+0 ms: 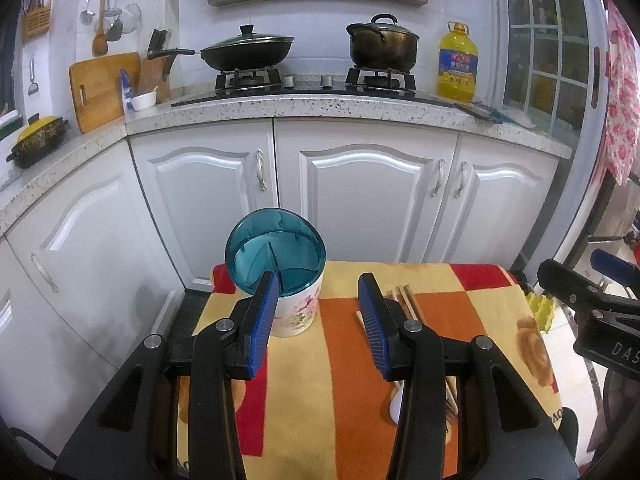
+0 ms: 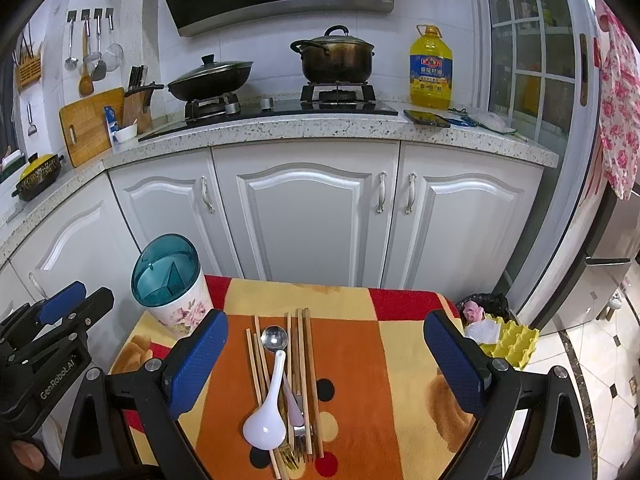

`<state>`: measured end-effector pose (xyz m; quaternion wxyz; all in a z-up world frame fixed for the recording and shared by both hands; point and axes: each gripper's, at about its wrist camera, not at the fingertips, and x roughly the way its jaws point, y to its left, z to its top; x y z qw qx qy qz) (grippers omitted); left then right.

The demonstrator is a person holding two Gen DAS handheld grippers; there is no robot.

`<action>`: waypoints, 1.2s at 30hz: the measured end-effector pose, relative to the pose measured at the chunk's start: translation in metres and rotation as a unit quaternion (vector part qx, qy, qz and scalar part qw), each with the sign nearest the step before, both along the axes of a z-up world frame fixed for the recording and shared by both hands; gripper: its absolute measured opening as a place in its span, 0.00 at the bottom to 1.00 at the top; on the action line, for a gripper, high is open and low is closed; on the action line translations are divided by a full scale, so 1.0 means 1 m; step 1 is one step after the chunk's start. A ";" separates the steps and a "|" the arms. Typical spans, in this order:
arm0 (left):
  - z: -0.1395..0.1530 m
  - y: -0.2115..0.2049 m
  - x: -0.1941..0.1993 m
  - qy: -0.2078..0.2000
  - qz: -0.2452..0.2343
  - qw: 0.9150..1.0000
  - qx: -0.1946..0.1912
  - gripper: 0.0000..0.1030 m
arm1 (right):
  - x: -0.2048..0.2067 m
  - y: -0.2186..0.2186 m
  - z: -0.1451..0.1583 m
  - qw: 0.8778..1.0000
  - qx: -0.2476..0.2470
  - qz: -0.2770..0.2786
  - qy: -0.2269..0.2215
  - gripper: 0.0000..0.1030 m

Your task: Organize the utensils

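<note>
A floral utensil holder point(image 1: 296, 312) point(image 2: 182, 312) with a teal divided insert stands at the far left corner of the blanket-covered table point(image 1: 344, 360) point(image 2: 400, 360). Utensils lie in a heap at the table's middle: several wooden chopsticks point(image 2: 306, 360) point(image 1: 412, 300), a metal spoon point(image 2: 274, 338), a white ceramic spoon point(image 2: 266, 426) point(image 1: 396, 404) and forks point(image 2: 300, 436). My left gripper point(image 1: 318, 312) hovers open just right of the holder, nothing between its blue pads. My right gripper point(image 2: 326, 360) stands wide open above the heap, straddling it without touching.
White kitchen cabinets point(image 2: 304, 216) face the table's far edge. A yellow egg carton point(image 2: 510, 342) and a black rubbish bag point(image 2: 486, 304) sit on the floor at the right. Each gripper shows at the edge of the other's view.
</note>
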<state>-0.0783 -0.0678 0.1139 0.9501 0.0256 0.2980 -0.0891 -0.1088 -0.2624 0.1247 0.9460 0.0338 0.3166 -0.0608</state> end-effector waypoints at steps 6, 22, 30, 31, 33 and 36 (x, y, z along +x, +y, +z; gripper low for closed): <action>-0.001 0.000 0.000 0.002 -0.001 1.000 -0.001 0.40 | 0.001 0.001 -0.003 1.000 -0.002 0.003 0.002 0.95; -0.007 -0.003 0.004 0.009 -0.002 1.000 0.000 0.40 | 0.005 0.000 -0.010 1.000 0.002 0.004 0.016 0.95; -0.015 -0.004 0.009 0.019 -0.005 1.000 0.000 0.40 | 0.010 -0.002 -0.017 1.000 0.002 0.007 0.027 0.95; -0.016 -0.005 0.010 0.020 -0.006 1.000 0.000 0.40 | 0.011 -0.002 -0.018 1.000 0.003 0.007 0.028 0.95; -0.017 -0.005 0.011 0.022 -0.006 1.000 0.001 0.40 | 0.012 -0.003 -0.020 1.000 0.004 0.007 0.030 0.95; -0.022 -0.004 0.016 0.032 -0.009 0.999 -0.002 0.40 | 0.015 -0.006 -0.024 0.999 0.006 0.006 0.037 0.95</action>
